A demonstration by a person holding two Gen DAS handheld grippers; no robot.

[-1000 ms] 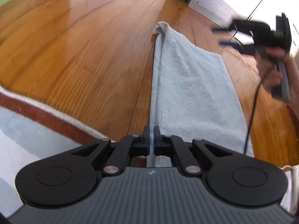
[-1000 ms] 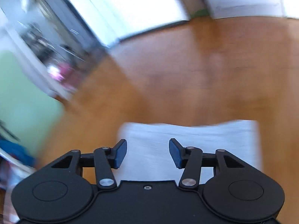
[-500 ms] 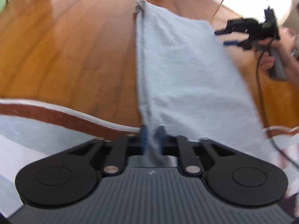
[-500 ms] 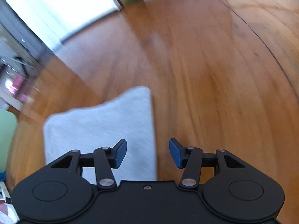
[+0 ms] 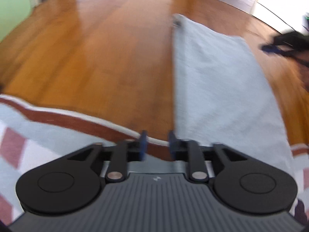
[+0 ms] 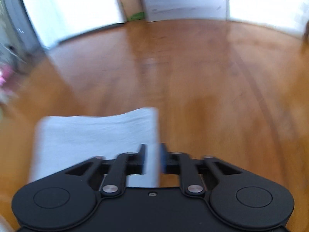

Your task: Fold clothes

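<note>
Meanwhile, the pale blue garment (image 5: 218, 81) is being stretched flat along the wooden floor (image 5: 96, 58). The left gripper (image 5: 157, 142) jaws are being held parted, gripping nothing. The right gripper (image 6: 152, 157) jaws are being held narrowly apart around the garment's edge.

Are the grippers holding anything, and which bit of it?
The left gripper is open, holding nothing. The right gripper straddles the right edge of the folded cloth; blur hides whether it grips.

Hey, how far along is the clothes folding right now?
Done: the pale blue garment lies folded into a long strip on the wood floor. In hand: the right claw straddles its edge, grip blurred; the left claw is open, empty. Left: probably folding the strip shorter.
</note>
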